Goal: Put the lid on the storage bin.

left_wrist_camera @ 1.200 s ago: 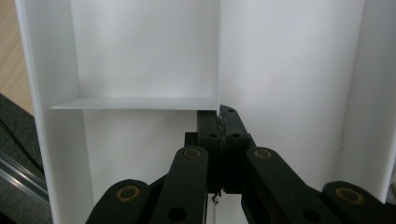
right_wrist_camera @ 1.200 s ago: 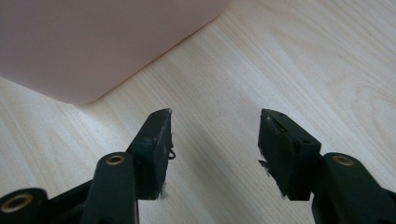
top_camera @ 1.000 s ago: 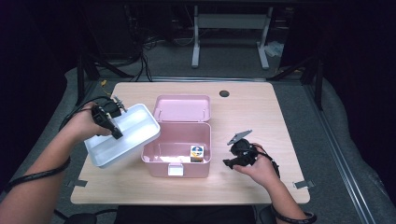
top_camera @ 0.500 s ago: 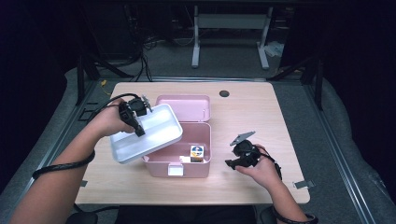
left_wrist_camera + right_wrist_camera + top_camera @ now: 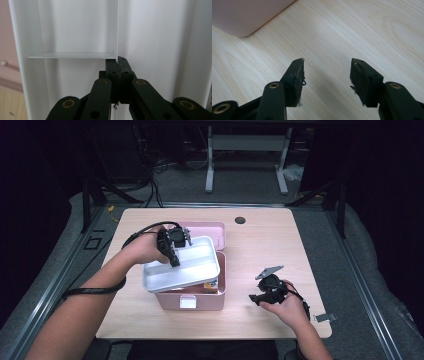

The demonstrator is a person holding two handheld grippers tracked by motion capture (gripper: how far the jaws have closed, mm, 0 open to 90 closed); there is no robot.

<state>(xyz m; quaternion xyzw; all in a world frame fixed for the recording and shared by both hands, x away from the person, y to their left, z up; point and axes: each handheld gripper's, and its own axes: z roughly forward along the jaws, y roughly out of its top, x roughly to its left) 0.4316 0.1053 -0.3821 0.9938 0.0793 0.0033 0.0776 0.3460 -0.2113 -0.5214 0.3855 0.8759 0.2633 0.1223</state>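
The left gripper (image 5: 173, 256) is clenched on the white tray's (image 5: 200, 270) divider; the open pink box (image 5: 192, 301) sits directly beneath. The right gripper (image 5: 257, 299) rests released.

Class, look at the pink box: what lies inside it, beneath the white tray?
The left tongs hold the white tray over the pink box. One small orange-and-black item peeks out at the tray's front edge. The tray covers the rest of the interior.

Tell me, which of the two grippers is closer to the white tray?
Left. The left gripper is clamped on a divider inside the white tray, holding it above the pink box. The right gripper is off to the box's side, over the table, jaws open.
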